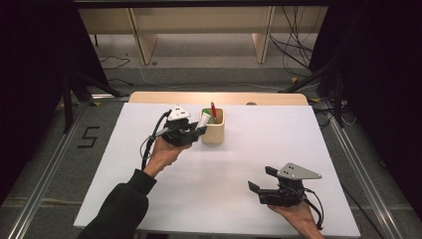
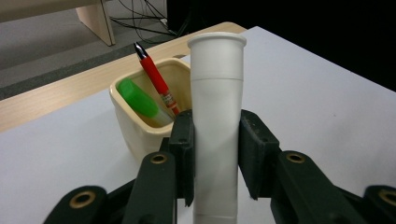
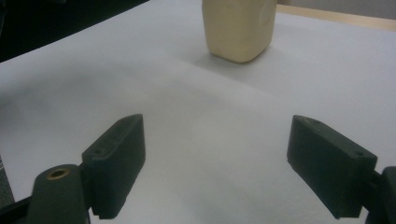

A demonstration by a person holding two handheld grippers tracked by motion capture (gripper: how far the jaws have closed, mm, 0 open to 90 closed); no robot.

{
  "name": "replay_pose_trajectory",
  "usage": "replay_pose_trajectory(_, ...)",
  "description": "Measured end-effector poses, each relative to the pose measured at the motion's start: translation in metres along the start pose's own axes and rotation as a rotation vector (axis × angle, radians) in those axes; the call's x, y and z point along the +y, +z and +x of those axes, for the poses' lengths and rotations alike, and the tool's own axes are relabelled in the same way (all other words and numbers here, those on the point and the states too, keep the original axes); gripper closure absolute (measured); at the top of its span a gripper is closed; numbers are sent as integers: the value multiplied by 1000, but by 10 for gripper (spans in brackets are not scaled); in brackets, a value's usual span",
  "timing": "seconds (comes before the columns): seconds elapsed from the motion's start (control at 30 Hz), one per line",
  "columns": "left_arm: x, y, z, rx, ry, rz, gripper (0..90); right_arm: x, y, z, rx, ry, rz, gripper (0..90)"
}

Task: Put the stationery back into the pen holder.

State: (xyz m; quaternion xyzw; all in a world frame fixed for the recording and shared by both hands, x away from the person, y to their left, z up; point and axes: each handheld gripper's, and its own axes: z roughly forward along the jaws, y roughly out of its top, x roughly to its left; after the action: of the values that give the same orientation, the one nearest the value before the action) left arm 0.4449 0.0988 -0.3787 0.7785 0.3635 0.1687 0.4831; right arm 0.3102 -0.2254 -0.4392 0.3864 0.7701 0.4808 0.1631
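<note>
The left claw [image 2: 215, 154] pinches a white tube [image 2: 217, 116] at mid-body, just beside the cup [image 1: 213, 130] near the table's [image 1: 149, 199] far edge. The tube looks light, stiff and smooth, likely slippery; mid-body seems the safest hold. The right claw [image 3: 215, 163] is spread and empty near the front edge.

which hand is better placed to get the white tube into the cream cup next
Left. The left gripper already clamps the white tube right beside the cream cup; the right gripper is open, empty, far off.
</note>
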Motion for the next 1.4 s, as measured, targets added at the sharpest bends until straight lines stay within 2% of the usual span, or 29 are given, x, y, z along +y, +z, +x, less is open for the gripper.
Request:
replay_pose_trajectory(0.43,20,26,9,48,-19,-56,691,-4,-5,3,-7,-6,-22,187)
replay_pose_trajectory(0.63,26,35,11,51,-2,-70,691,-6,-7,2,-20,-1,-27,178)
replay_pose_trajectory(0.7,27,37,12,47,-8,-80,691,-6,-7,2,-20,1,-26,173)
replay_pose_trajectory(1.07,35,54,20,66,-19,-80,691,-7,-6,4,-12,-10,-22,169)
replay_pose_trajectory(1.4,33,72,22,84,-24,-49,690,-7,-6,3,-7,-9,-24,170)
